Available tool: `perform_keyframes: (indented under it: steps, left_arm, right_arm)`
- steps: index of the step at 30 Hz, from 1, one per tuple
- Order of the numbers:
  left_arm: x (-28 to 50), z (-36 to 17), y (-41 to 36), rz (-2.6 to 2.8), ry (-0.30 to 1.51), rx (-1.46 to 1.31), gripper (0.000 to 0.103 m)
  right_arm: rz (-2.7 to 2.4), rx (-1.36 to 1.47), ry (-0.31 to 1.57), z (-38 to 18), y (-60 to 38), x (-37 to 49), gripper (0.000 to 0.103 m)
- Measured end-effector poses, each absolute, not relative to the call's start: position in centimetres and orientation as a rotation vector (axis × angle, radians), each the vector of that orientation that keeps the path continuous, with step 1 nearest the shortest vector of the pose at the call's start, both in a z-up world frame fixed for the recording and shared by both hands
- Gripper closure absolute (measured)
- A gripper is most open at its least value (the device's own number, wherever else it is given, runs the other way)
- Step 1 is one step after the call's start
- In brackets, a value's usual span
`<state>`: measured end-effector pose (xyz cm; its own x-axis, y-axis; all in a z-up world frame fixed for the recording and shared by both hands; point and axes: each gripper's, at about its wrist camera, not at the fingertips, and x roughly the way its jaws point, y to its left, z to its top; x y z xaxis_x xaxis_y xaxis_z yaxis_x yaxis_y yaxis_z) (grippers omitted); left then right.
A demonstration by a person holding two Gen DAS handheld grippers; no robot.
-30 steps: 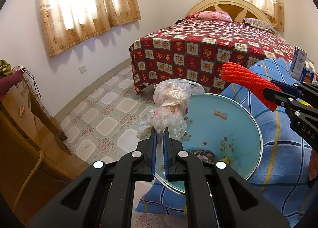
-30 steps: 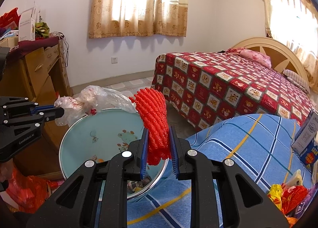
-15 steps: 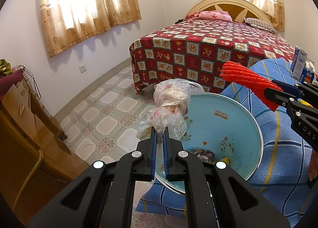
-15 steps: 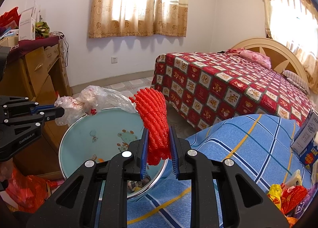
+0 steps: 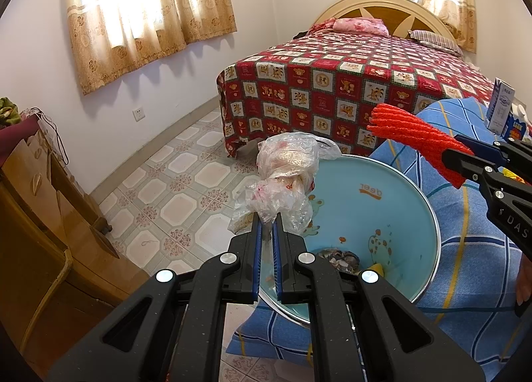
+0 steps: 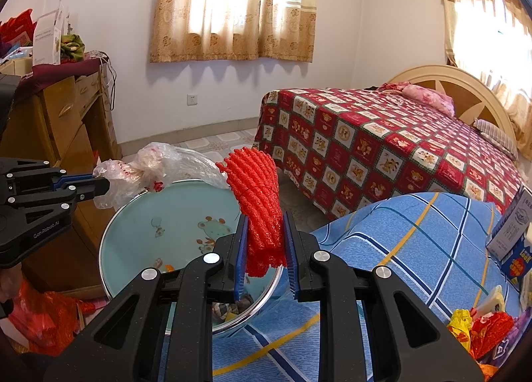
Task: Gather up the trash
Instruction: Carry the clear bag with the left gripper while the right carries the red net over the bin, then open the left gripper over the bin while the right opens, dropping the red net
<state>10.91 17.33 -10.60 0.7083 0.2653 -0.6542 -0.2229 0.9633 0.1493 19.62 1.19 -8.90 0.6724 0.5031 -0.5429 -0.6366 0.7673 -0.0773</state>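
Both tools are showing the same build: matte black plastic arms with a fine speckle, pierced by long triangular cut-outs and studded with round silver screw heads. The left tongs (image 5: 267, 232) are wearing narrow blue pads along the inner faces of the fingers (image 5: 255, 242), and the right tongs (image 6: 265, 249) are carrying matching blue ribbed pads. White lettering is running along the side of each body; on the right one it is perhaps reading "DAS", though the frame edge is cutting it off.
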Motion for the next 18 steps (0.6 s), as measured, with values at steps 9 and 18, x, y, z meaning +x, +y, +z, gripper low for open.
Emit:
perform_keyframes:
  steps: [9,18]
  left_arm:
    - [10.8,-11.3,16.6,0.239,0.743,0.066,0.08]
    - [10.7,-11.9,15.5,0.242,0.721,0.075,0.025]
  right_arm:
    - [0.675,-0.289,0.55,-9.7,1.6,19.5,0.058]
    - [0.622,-0.272,0.541,-9.1,0.2,18.7,0.04]
